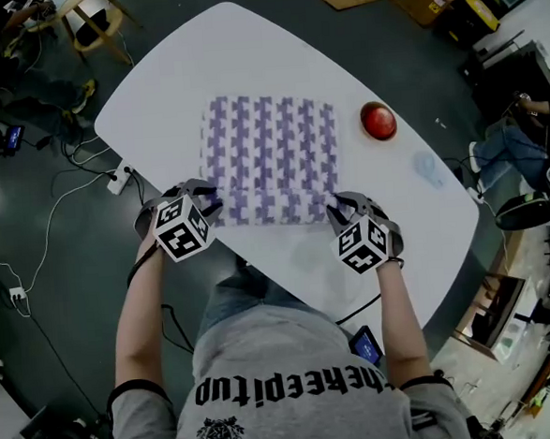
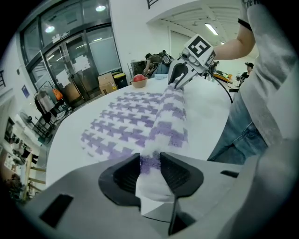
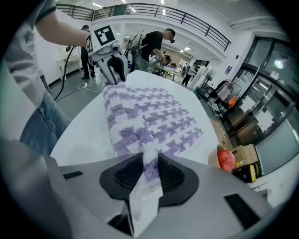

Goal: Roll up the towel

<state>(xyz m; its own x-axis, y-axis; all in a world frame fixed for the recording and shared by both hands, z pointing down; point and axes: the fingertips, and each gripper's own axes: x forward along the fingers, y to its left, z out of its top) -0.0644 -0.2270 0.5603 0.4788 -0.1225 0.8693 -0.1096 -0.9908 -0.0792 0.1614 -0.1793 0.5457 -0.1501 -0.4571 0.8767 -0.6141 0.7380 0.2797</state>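
Grey printed T-shirt (image 1: pixel 294 363), blue jeans (image 1: pixel 226 304)

The towel (image 1: pixel 270 153) is white with a repeating purple houndstooth-like pattern. It is roughly square and lies around the middle of the white desk (image 1: pixel 244 47), with its near side close to the person's edge. The far part is spread flat. The near edge is turned over into 1 thick, soft roll that runs the towel's full width. The 2 ends of the roll are pinched, the left one in the left claw (image 1: pixel 208 198) and the right one in the right claw (image 1: pixel 342 204). White cloth bunches up between each pair of pads.
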